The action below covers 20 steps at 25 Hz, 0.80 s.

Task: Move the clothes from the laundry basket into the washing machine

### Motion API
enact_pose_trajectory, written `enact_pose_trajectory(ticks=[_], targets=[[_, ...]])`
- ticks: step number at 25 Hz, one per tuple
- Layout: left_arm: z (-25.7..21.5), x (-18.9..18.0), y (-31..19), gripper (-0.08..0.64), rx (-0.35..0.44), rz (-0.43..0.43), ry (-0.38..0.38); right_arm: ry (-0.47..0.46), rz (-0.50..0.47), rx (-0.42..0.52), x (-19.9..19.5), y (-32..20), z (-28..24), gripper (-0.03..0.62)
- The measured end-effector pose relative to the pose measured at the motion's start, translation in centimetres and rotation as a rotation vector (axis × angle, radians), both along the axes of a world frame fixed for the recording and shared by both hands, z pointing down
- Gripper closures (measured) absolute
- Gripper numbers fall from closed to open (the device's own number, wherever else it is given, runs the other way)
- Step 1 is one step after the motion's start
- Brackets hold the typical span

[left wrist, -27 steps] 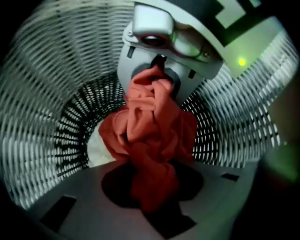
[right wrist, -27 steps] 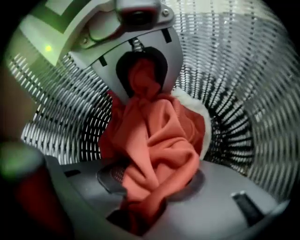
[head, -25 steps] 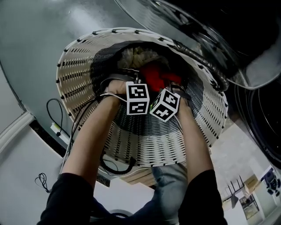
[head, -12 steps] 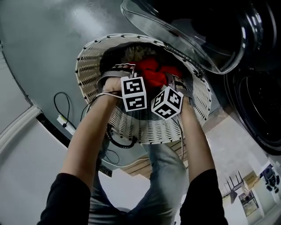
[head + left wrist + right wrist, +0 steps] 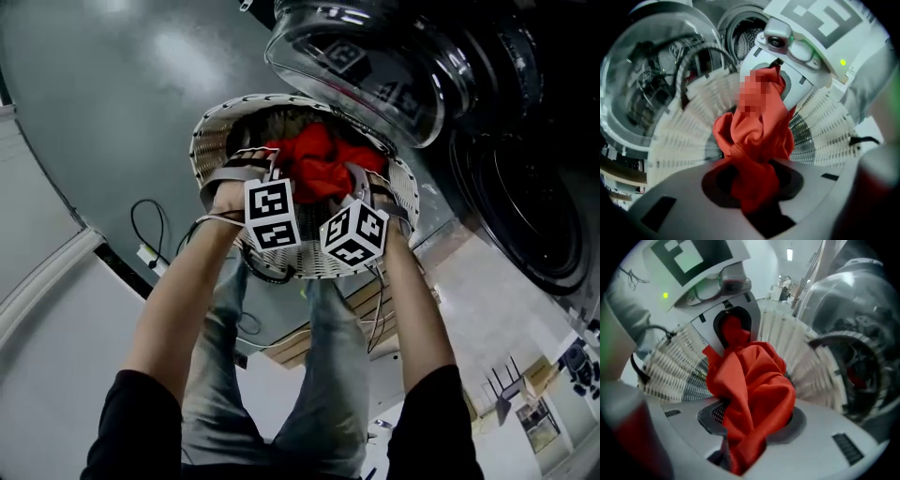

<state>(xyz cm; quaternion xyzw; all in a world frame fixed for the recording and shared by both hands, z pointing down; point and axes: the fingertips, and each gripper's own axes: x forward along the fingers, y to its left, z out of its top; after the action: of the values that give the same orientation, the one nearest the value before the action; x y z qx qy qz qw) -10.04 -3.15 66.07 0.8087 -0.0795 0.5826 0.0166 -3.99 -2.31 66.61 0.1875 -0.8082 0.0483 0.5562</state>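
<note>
**Head view: red garment [image 5: 319, 164] held over laundry basket [image 5: 208, 150]**

Jaws of the left gripper [image 5: 752, 187] and the right gripper [image 5: 740, 441] each clamp a bunch of the red garment. It hangs between them over the basket's mouth.

Risks: loose folds could snag the basket rim or the open glass door [image 5: 356, 66] on the way over. A thin pinch could slip.

Basket: other contents hidden behind the garment. Washing machine drum [image 5: 746, 37]: can't tell if anything's inside.
</note>
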Motion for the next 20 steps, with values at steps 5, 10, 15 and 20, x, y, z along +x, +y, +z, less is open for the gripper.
enact_pose_trajectory(ticks=[5,10,15,20], targets=[[-5.3,-0.7,-0.1,0.426,0.022,-0.021,0.043,-0.040,0.070,0.016,-0.7,0.1,-5.3,0.420],[-11.0,-1.0,-0.3,0.426,0.038,-0.058,0.103,-0.069,0.129,0.067,-1.2,0.3,-10.8,0.420],[-16.5,-1.7,-1.4,0.426,0.080,-0.070,0.137,-0.088,0.198,0.130,-1.8,-0.9,-16.4,0.420],[-22.2,-1.1,-2.0,0.426,0.094,-0.062,0.176,-0.063,0.241,0.185,-1.2,-1.4,-22.2,0.420]])
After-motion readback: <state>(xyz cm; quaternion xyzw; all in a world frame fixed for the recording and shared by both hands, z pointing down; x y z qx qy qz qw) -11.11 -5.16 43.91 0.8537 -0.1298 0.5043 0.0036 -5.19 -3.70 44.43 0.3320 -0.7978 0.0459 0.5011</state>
